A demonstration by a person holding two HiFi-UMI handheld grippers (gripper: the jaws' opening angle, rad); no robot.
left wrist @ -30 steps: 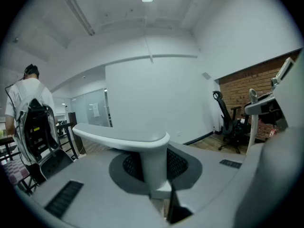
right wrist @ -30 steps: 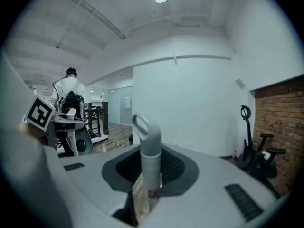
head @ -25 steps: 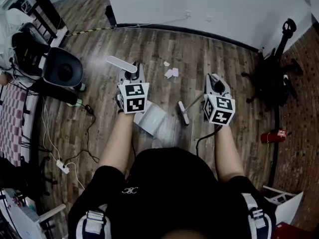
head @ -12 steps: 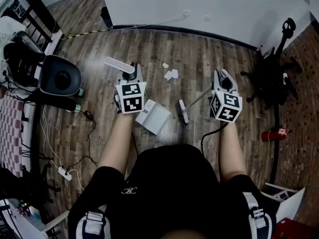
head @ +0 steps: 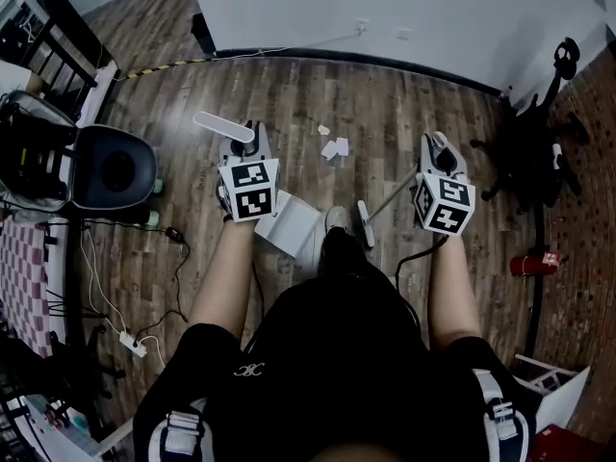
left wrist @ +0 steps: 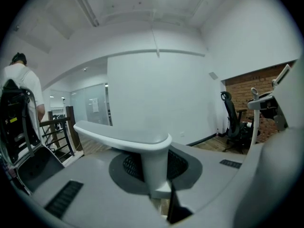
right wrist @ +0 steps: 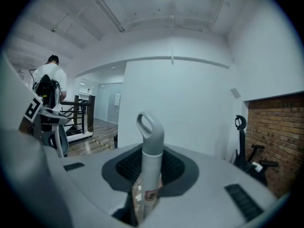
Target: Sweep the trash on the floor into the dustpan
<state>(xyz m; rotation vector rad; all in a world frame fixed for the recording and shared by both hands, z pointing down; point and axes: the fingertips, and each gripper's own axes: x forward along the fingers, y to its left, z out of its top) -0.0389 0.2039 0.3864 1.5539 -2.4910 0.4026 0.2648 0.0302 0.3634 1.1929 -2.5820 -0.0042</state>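
Observation:
In the head view my left gripper (head: 249,145) is shut on the white dustpan handle (head: 222,125). The white pan (head: 290,225) hangs below it, near the floor. My right gripper (head: 438,148) is shut on the thin broom handle, which slants down to the white broom head (head: 365,224). A few white paper scraps (head: 335,148) lie on the wood floor between and beyond the grippers. In the left gripper view the jaws of my left gripper (left wrist: 159,186) clamp the handle's stem (left wrist: 153,160). In the right gripper view my right gripper (right wrist: 145,194) holds the looped broom handle (right wrist: 152,148).
A white wall (head: 385,12) with a dark baseboard runs beyond the scraps. A black round bin (head: 116,168) and cables (head: 130,338) are at the left. A black office chair (head: 535,152) and a red extinguisher (head: 530,262) are at the right. My shoe (head: 336,221) is beside the pan.
The body has stepped forward; a shoe now shows between pan and broom head. The right gripper and broom head have shifted right. Both grips are unchanged.

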